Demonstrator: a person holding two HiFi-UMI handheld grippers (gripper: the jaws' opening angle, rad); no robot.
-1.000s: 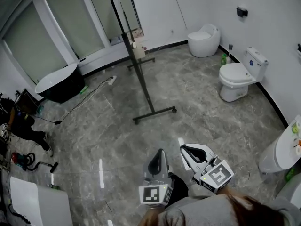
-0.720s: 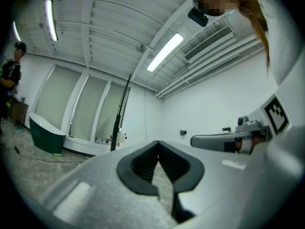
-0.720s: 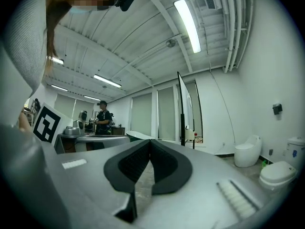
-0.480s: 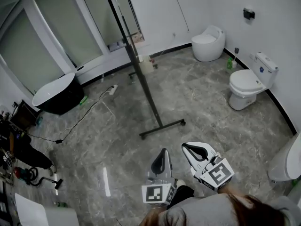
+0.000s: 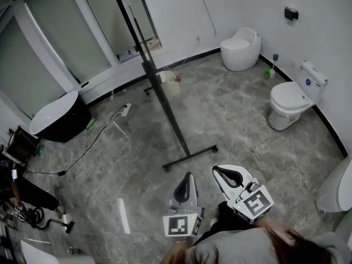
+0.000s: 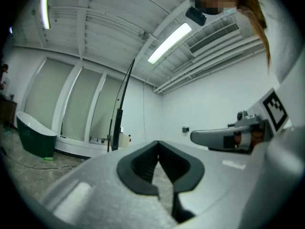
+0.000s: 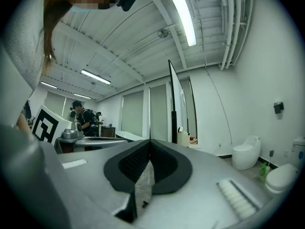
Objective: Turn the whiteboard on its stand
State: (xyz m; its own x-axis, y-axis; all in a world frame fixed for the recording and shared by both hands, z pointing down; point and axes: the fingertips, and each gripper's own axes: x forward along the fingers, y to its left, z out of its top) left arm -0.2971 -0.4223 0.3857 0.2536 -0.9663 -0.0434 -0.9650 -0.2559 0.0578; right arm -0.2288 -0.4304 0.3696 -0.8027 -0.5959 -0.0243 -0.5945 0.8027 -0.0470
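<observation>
This looks like a large bathroom-fittings display or mock-up room, not a home bathroom. On a wide grey marble-tiled floor (image 5: 247,131), a rounded white toilet (image 5: 240,47) at the upper right, a second toilet with a cistern (image 5: 290,99) at the right and a dark freestanding bathtub (image 5: 55,114) at the left stand well apart. Tall frosted glass panels (image 5: 60,26) fill the upper left, loose cables (image 5: 82,153) trail across the tiles at the left, and the right gripper view shows long strip lights (image 7: 185,14) and bare pipes (image 7: 228,23) overhead.
</observation>
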